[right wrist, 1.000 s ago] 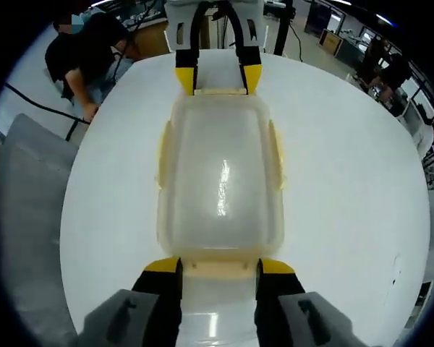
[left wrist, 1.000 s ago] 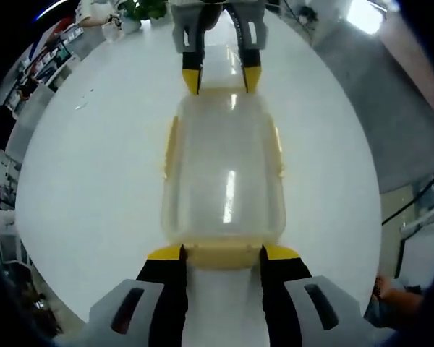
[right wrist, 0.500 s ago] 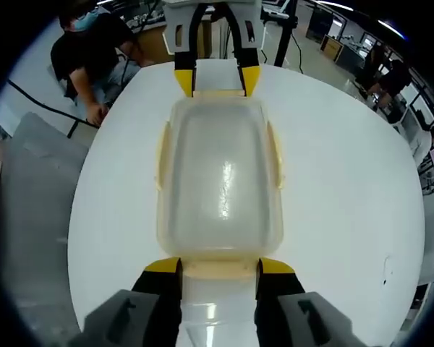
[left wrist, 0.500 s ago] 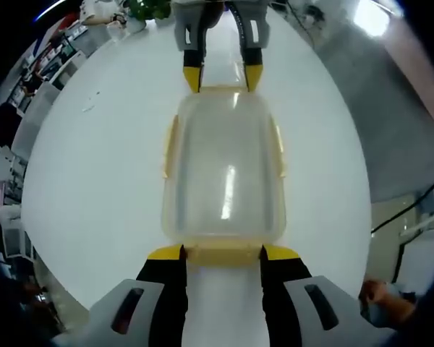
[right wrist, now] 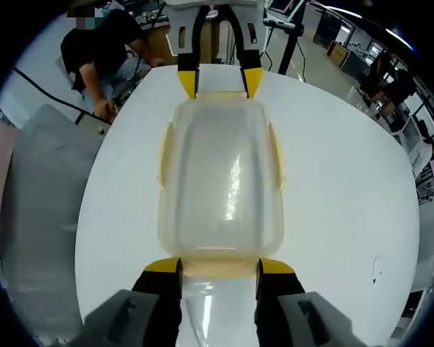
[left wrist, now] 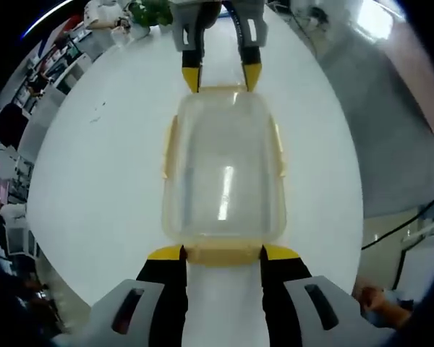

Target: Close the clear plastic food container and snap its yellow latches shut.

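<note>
The clear plastic container [left wrist: 224,173] [right wrist: 220,181] with its lid on hangs between my two grippers above the white table [left wrist: 94,166]. My left gripper [left wrist: 223,253] is shut on the yellow latch at its near end, one jaw at either side of it. At the opposite end my right gripper [left wrist: 220,76] grips the other end latch. In the right gripper view the roles swap: the right gripper [right wrist: 219,266] is near, the left gripper [right wrist: 218,79] far. Yellow side latches [left wrist: 278,152] [right wrist: 277,155] lie along the long walls.
The round white table [right wrist: 347,181] lies below, with grey floor [right wrist: 29,202] around it. A seated person [right wrist: 101,50] is beyond the table's far edge in the right gripper view. A green plant [left wrist: 148,9] stands at the far edge in the left gripper view.
The container keeps its place between both grippers while the table shrinks and shifts behind it, so both grippers and the container have risen together.
</note>
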